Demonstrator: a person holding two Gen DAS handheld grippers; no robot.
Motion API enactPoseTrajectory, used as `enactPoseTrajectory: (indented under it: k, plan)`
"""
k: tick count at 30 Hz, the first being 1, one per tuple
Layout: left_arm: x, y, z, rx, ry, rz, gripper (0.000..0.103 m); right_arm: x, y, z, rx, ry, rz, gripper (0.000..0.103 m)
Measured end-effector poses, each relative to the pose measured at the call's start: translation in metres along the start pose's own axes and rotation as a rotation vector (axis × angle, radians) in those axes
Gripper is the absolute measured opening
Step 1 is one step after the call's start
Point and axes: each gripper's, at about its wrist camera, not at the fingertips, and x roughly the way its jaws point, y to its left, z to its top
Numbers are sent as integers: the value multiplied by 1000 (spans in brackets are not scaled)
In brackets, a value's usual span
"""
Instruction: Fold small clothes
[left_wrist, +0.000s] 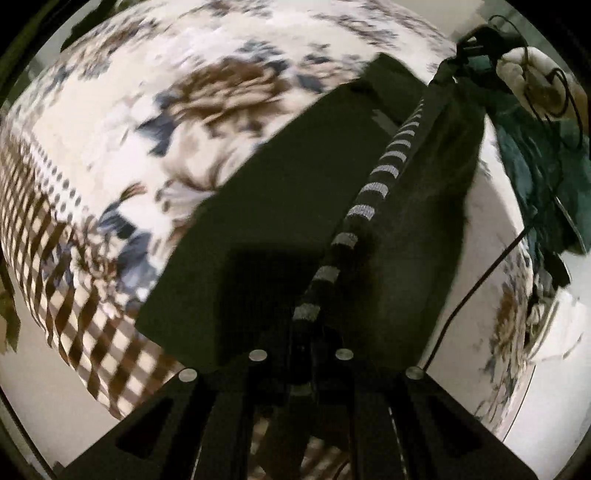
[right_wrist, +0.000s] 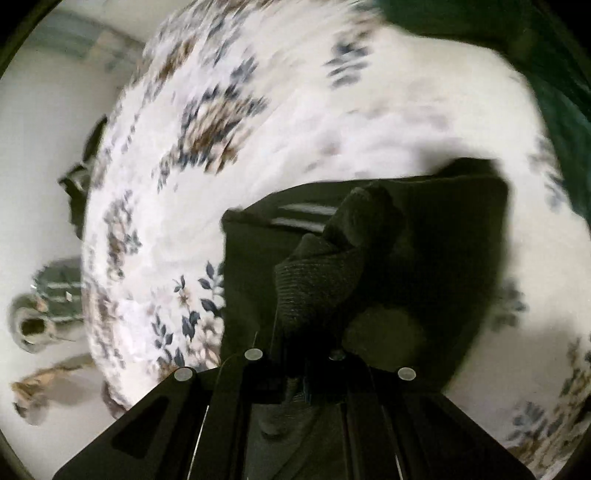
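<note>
A small dark garment (left_wrist: 280, 206) with a black-and-grey striped edge (left_wrist: 369, 188) is held up over a floral bedspread (left_wrist: 147, 110). My left gripper (left_wrist: 301, 354) is shut on the striped edge at one end. My right gripper (left_wrist: 476, 44) shows at the top right of the left wrist view, holding the other end of that edge. In the right wrist view my right gripper (right_wrist: 295, 362) is shut on a bunched fold of the dark garment (right_wrist: 332, 266), which hangs over the bedspread (right_wrist: 295, 110). Both views are motion-blurred.
A dark green cloth (left_wrist: 535, 177) lies at the bed's right side and also shows in the right wrist view (right_wrist: 546, 66). A black cable (left_wrist: 480, 280) crosses the bed. Off the bed's left edge are shoes and small objects on a pale floor (right_wrist: 37, 314).
</note>
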Motion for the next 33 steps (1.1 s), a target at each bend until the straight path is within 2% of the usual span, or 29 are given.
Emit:
enactPoseTrajectory:
  k: [4,7,11,13,14,15,16,17,18,19,20,21,22,25,28,29,31,32,33]
  plan:
    - [15,35,9,-74,26,-13,5,60,63,4,-64,39,-84,5]
    - [22,55,14,-106,42,-28,5,93,95,13,-99,55,-139,5]
    - [31,68,24,-123,68,-60,5,126,113,21,-116,64,-219,5]
    - [35,76,26,-149,110,-99,9,136,112,21,-96,76,-222,6]
    - [34,87,26,-192,129,-132,10,138,111,21,-88,86,-220,9]
    - [32,95,26,-225,137,-161,14,138,111,21,-91,96,-203,10]
    - [29,107,25,-262,144,-188,25,134,110,19,-97,103,-176,19]
    - [22,120,23,-292,139,-187,30,129,110,16,-102,114,-141,37]
    - [16,131,21,-312,127,-193,35,122,110,11,-110,124,-91,47]
    - [10,140,19,-328,118,-210,38,109,109,3,-122,123,-37,63]
    - [5,147,17,-335,119,-216,40,100,109,-5,-133,117,-15,74]
    - [1,150,16,-329,121,-210,45,86,108,-19,-157,100,9,77]
    - [-2,149,16,-300,123,-209,50,73,105,-37,-180,79,14,77]
    - [0,125,23,-163,136,-199,50,49,87,-95,-193,71,15,78]
    - [18,87,30,-19,171,-162,50,41,62,-151,-192,90,14,77]
    - [24,77,31,27,174,-126,50,40,50,-177,-189,96,-11,78]
    - [37,73,35,76,171,-3,50,45,28,-211,-146,121,-23,77]
    - [40,86,39,42,159,62,53,48,17,-222,-104,142,-16,78]
    - [39,98,42,-1,152,76,52,51,5,-231,-54,162,3,78]
